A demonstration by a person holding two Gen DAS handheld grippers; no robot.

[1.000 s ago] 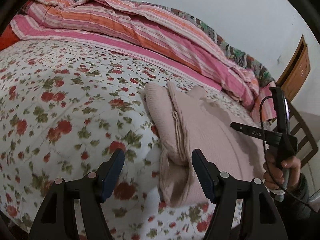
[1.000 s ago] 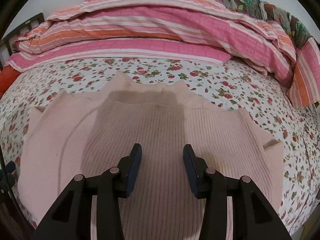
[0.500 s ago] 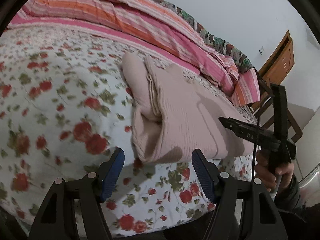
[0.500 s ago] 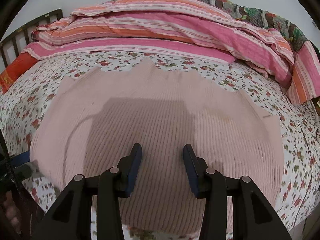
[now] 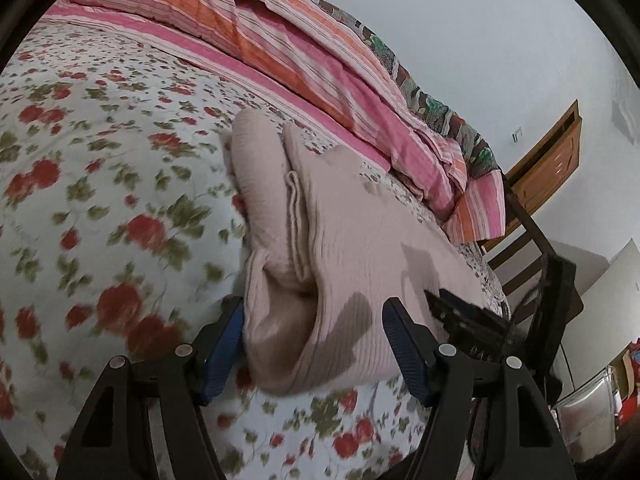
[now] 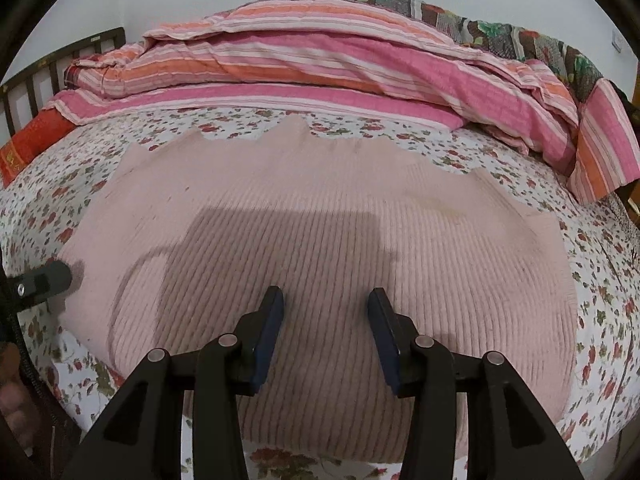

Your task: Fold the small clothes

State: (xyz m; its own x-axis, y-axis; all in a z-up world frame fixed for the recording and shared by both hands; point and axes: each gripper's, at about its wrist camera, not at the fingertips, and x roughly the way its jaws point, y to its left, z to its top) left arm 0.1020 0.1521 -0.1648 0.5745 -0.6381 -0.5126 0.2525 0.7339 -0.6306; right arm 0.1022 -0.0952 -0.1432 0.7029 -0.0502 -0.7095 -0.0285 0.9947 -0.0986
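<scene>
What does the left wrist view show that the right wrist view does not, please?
Only the left wrist view shows the sweater's layered folded side edge and a wooden door. Only the right wrist view shows the sweater's broad ribbed top, a red cushion and the headboard. Both show the floral bedsheet and striped quilt.

Soft even light, fisheye-curved black corners; floral bedspread (image 5: 100, 200) motion-blurred, tongs' shadows falling on pink sweater (image 6: 320, 240).

Striped quilt (image 6: 320, 56), floral sheet (image 5: 100, 160), wooden cabinet (image 5: 556, 160)
</scene>
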